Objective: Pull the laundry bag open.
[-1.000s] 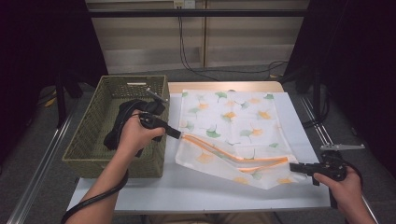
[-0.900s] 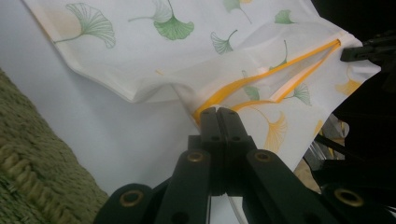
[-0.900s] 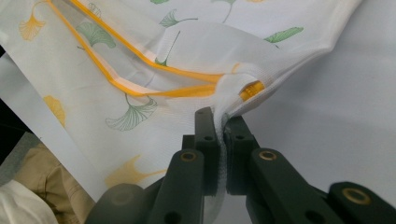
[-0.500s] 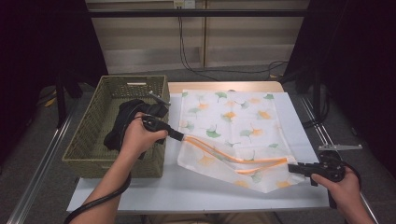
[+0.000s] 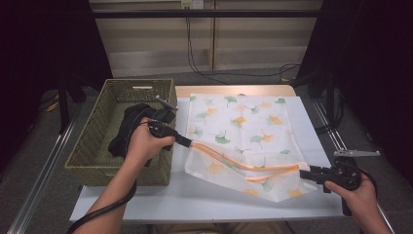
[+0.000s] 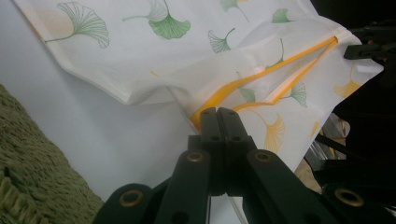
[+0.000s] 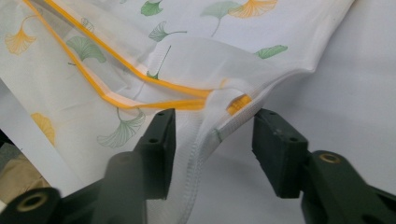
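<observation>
Here, mesh bag (image 5: 243, 139) lies flat mid-table. Left gripper (image 6: 218, 116) clamps orange-trimmed mouth's left end, likely holding it taut; right gripper (image 7: 210, 133) gapes around right end, ungripped. Basket (image 5: 90, 146) left.

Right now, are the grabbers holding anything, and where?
The left gripper pinches the mesh bag at its orange-edged opening's corner. The right gripper is open around the other corner.

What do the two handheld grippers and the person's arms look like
Both grippers, left gripper and right gripper, are black with flat angular jaws and brass-coloured rivets. The right carries a grey three-cornered plate. A black cable trails along the left forearm. Both forearms are bare, no sleeves showing.
</observation>
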Action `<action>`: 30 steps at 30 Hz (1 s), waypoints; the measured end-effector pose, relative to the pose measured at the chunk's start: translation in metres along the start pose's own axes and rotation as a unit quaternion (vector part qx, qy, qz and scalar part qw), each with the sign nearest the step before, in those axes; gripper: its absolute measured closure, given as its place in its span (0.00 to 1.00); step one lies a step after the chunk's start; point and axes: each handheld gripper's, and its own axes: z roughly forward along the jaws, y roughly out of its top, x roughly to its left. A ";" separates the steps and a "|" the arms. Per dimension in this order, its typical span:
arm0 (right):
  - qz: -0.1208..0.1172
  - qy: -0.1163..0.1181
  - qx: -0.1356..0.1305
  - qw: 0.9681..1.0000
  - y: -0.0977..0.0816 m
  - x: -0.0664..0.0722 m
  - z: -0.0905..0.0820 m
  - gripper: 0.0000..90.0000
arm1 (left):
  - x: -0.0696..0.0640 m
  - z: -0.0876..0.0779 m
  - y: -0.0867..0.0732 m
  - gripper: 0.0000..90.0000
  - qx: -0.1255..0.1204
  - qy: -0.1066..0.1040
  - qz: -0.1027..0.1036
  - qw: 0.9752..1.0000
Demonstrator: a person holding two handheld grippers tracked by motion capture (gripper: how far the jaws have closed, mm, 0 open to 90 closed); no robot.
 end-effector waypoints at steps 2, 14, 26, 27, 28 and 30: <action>0.005 0.005 -0.003 1.000 0.000 -0.001 0.001 0.46 | 0.001 0.000 0.000 1.00 0.001 -0.002 0.002 1.000; 0.001 0.005 -0.008 1.000 0.002 -0.001 0.004 0.35 | -0.002 0.002 -0.001 1.00 0.017 0.002 0.004 1.000; -0.005 0.009 -0.005 1.000 0.002 0.000 0.006 0.35 | -0.009 0.011 -0.002 0.96 0.013 0.002 0.006 1.000; -0.007 0.008 -0.007 1.000 0.002 0.000 0.006 0.35 | -0.009 0.012 -0.001 0.94 0.016 0.002 0.011 1.000; -0.006 0.010 -0.006 1.000 0.002 0.000 0.006 0.34 | -0.010 0.013 -0.001 0.91 0.011 -0.001 0.014 1.000; -0.008 0.010 -0.008 1.000 0.002 0.000 0.006 0.34 | -0.015 0.017 -0.002 0.85 -0.019 0.000 -0.013 1.000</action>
